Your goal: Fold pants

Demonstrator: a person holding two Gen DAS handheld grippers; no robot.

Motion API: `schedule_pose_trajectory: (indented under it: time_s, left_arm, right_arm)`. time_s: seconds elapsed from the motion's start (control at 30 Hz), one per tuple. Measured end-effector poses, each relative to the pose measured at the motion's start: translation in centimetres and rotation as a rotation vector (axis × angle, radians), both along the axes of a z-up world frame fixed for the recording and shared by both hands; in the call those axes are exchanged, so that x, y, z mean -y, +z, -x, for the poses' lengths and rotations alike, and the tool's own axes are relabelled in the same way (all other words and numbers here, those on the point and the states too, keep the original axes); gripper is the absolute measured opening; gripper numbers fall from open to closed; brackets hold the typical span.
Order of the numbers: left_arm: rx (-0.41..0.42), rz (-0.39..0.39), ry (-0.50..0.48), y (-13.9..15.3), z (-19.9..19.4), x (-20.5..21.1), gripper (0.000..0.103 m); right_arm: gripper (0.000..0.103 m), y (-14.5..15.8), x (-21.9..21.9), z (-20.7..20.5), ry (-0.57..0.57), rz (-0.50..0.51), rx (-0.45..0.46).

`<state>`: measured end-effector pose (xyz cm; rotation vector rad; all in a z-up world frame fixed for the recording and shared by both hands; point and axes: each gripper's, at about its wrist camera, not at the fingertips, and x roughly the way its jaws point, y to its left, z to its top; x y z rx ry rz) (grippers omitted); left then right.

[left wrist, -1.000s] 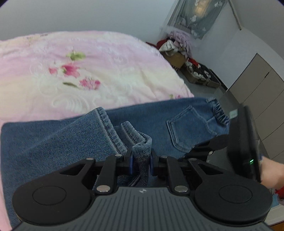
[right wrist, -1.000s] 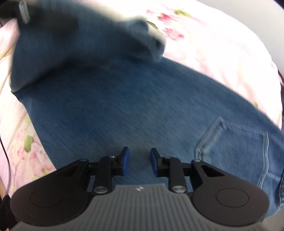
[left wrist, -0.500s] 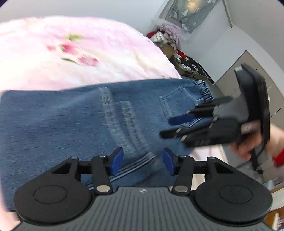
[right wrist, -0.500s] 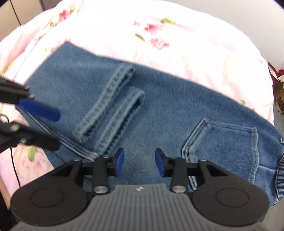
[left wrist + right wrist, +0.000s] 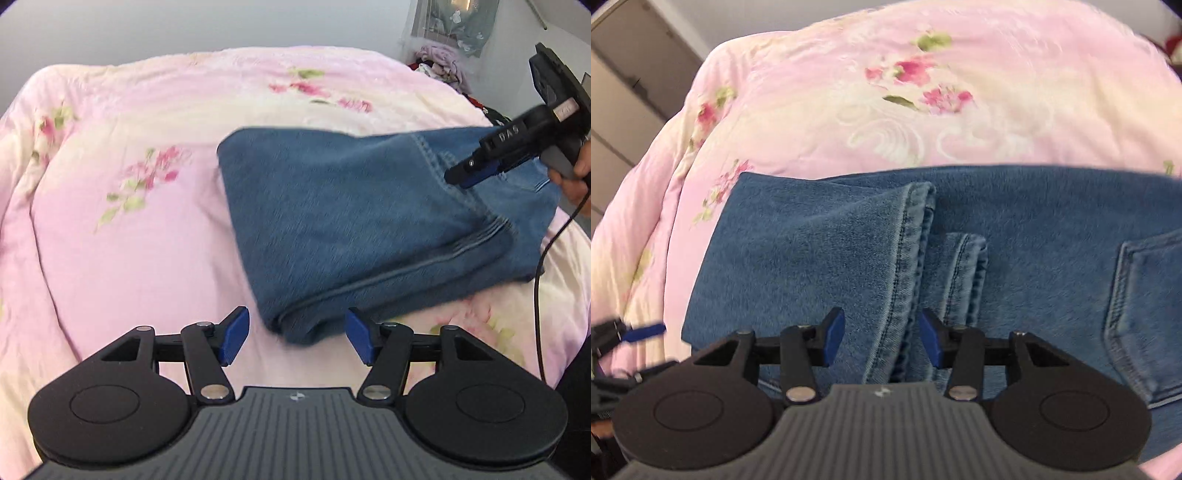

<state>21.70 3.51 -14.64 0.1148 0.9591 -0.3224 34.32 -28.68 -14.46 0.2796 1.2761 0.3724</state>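
Both the left gripper (image 5: 296,340) and right gripper (image 5: 882,338) are opening empty, having released the pants (image 5: 820,266) folded over on the bed (image 5: 129,221).

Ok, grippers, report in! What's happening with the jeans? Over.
Left gripper opening, holding nothing. Right gripper opening above the leg hems, no grip. Jeans folded on the pink quilt. Nothing in the way.

Pants (image 5: 798,258): blue denim cloth, napped, matt, w/ stitched hems. Bedspread (image 5: 129,206): soft pink floral cloth. Gripper bodies: matt black plastic.
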Motion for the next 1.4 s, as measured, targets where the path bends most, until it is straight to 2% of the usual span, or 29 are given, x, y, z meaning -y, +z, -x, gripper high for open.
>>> schedule_pose_trajectory:
  time_s: [0.17,0.33,0.4,0.47,0.5,0.57,0.6,0.63,0.67,0.77,0.9,1.0,1.07,1.2,1.3,1.4]
  left_arm:
    - [0.015,-0.058,0.008,-2.2,0.1,-0.7,0.072]
    - [0.044,-0.067,0.024,-3.2,-0.5,-0.5,0.07]
    - [0.048,-0.071,0.026,-3.6,-0.8,-0.2,0.06]
    - [0.041,-0.037,0.031,-3.9,-1.1,-0.1,0.047]
    - [0.033,-0.016,0.035,-4.0,-1.2,-0.1,0.037]
    - [0.026,-0.014,0.053,-4.0,-1.4,0.2,0.035]
    - [0.026,-0.016,0.058,-4.1,-1.4,0.3,0.034]
    - [0.025,-0.015,0.06,-4.1,-1.4,0.3,0.034]
    - [0.026,-0.013,0.061,-4.1,-1.4,0.3,0.034]
    - [0.026,-0.007,0.068,-4.1,-1.2,0.2,0.034]
    - [0.034,-0.025,0.07,-4.0,-1.0,0.5,0.033]
    - [0.047,-0.019,0.066,-3.6,-0.7,0.6,0.036]
    - [0.054,-0.019,0.059,-3.3,-0.6,0.6,0.036]
    - [0.052,-0.04,0.036,-3.3,-0.6,1.1,0.029]
    - [0.063,-0.077,0.02,-3.4,-0.5,1.7,0.026]
    - [0.037,-0.054,0.044,-3.8,-0.8,1.4,0.024]
  right_arm:
    - [0.046,-2.1,0.3,-1.0,-0.082,-0.031,-0.047]
    - [0.046,-2.6,0.6,-2.5,-0.158,-0.084,-0.035]
    - [0.046,-3.2,0.7,-3.1,-0.194,-0.103,-0.048]
    - [0.049,-4.1,0.8,-3.5,-0.232,-0.132,-0.073]
    - [0.049,-4.3,0.7,-3.5,-0.243,-0.135,-0.074]
    - [0.042,-4.0,0.2,-3.2,-0.226,-0.107,-0.057]
    - [0.031,-3.7,-0.1,-2.9,-0.206,-0.081,-0.042]
    - [0.015,-3.3,-0.2,-2.6,-0.204,-0.06,-0.03]
    - [0.01,-2.9,0.0,-2.3,-0.215,-0.059,-0.022]
    - [0.008,-0.7,0.7,-1.1,-0.22,-0.086,0.006]
    - [0.006,3.5,1.4,0.5,-0.194,-0.05,0.077]
    - [0.003,5.0,3.0,1.3,-0.236,-0.041,0.072]
    - [0.003,4.3,3.9,1.5,-0.242,-0.029,0.037]
    - [0.0,-0.4,3.3,1.6,-0.245,0.091,-0.047]
    - [0.001,-2.4,2.7,1.5,-0.245,0.115,-0.039]
    - [0.003,-2.0,2.5,1.5,-0.212,0.111,-0.003]
